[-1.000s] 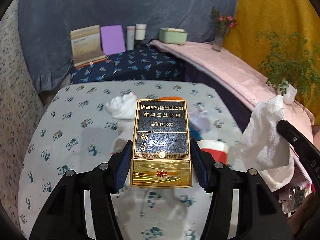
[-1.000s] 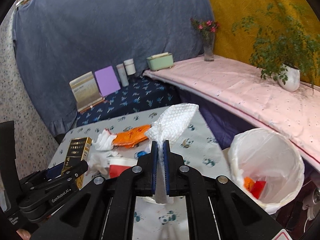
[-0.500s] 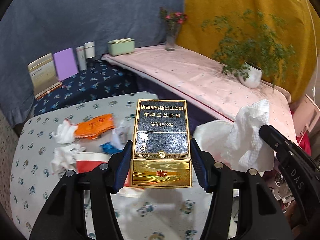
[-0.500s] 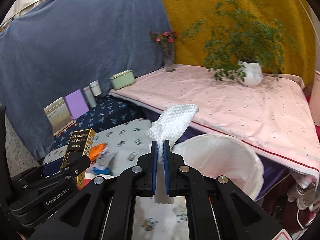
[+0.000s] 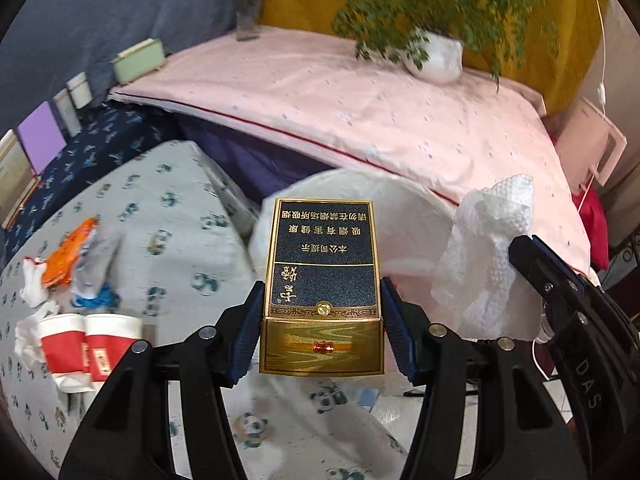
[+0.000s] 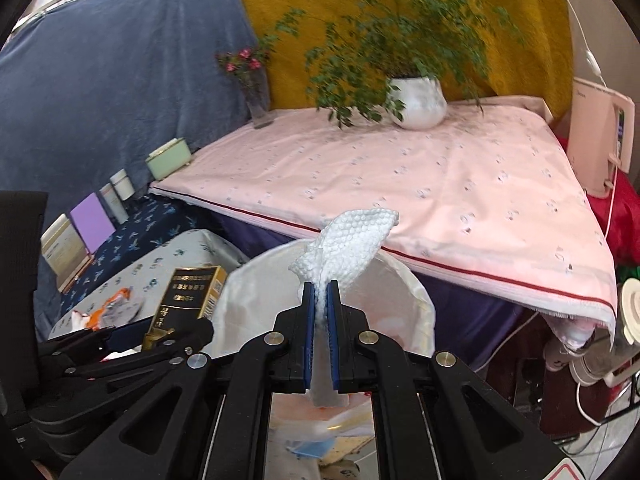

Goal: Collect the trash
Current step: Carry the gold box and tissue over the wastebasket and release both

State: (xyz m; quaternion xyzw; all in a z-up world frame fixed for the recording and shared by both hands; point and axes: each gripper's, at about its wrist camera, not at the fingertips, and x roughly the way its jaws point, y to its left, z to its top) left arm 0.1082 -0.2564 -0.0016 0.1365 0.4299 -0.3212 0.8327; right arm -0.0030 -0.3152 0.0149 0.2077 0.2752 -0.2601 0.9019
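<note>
1. Your left gripper (image 5: 322, 340) has its jaws set moderately wide and pressed on the two long sides of a gold-and-black cigarette box (image 5: 322, 288), gripped near its lower end and standing upright before the camera.
2. Your right gripper (image 6: 320, 336) is pinched almost shut on a crumpled white paper towel (image 6: 348, 248); most of the towel stands above the pads.
3. Both items sit at the white-lined waste bin (image 6: 256, 292), just beside the panda-print table (image 5: 172, 216).
4. Treat the box as light, stiff and probably glossy, so it could slide; the flat side walls are the sound hold.
5. The towel is soft and nearly weightless; it may cling to the pads on release.
6. More trash waits on the table: red paper cups (image 5: 86, 344), an orange wrapper (image 5: 70, 254), white tissues (image 5: 32, 292).
</note>
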